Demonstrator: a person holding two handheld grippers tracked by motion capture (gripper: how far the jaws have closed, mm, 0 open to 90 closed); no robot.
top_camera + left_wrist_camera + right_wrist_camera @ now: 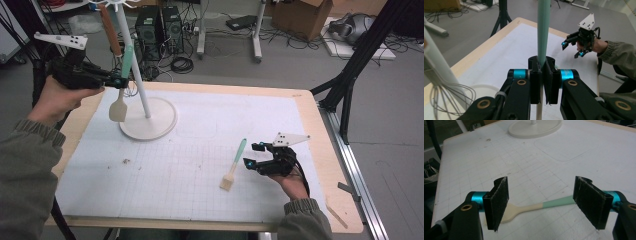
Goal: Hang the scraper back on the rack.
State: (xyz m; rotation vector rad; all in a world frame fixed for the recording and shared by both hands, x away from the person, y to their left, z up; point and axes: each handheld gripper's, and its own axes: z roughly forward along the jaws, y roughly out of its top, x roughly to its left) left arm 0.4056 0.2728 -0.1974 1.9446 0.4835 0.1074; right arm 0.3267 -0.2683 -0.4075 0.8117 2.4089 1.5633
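My left gripper (121,82) clamps the green handle of a spatula (119,107), hanging it head-down beside the rack pole (135,65) for hooking. My right gripper (252,156) rests wide open over the pastry brush (234,166) lying on the bench (320,150), ready to grasp.

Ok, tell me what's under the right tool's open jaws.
Below the right tool, a basting brush lies flat on the white gridded mat, mint handle toward one jaw, cream head toward the other. The bristle tips are covered by the jaw.
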